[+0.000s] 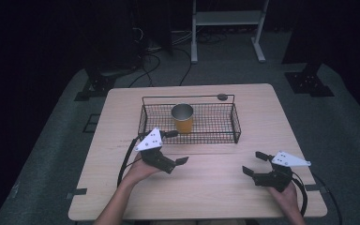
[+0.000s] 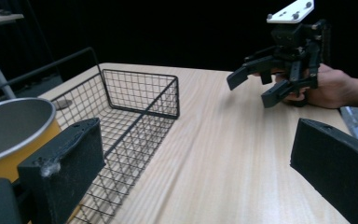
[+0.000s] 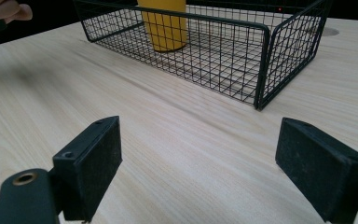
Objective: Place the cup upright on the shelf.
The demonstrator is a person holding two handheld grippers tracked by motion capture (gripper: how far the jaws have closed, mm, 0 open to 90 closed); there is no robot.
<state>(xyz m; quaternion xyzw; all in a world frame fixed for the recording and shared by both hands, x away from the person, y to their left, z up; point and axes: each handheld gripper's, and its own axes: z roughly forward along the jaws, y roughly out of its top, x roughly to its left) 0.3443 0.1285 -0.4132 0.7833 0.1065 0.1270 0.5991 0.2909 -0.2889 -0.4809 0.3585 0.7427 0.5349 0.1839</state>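
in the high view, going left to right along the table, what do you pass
left gripper → yellow cup standing in the wire basket → right gripper

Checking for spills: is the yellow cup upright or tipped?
Upright: the yellow cup stands on its base inside the wire basket, open rim facing up.

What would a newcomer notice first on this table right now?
The yellow cup standing upright in the black wire basket at the table's middle. Then the two open hand-held grippers: the left hand-held gripper close by the basket's near-left corner, the right hand-held gripper apart over bare wood.
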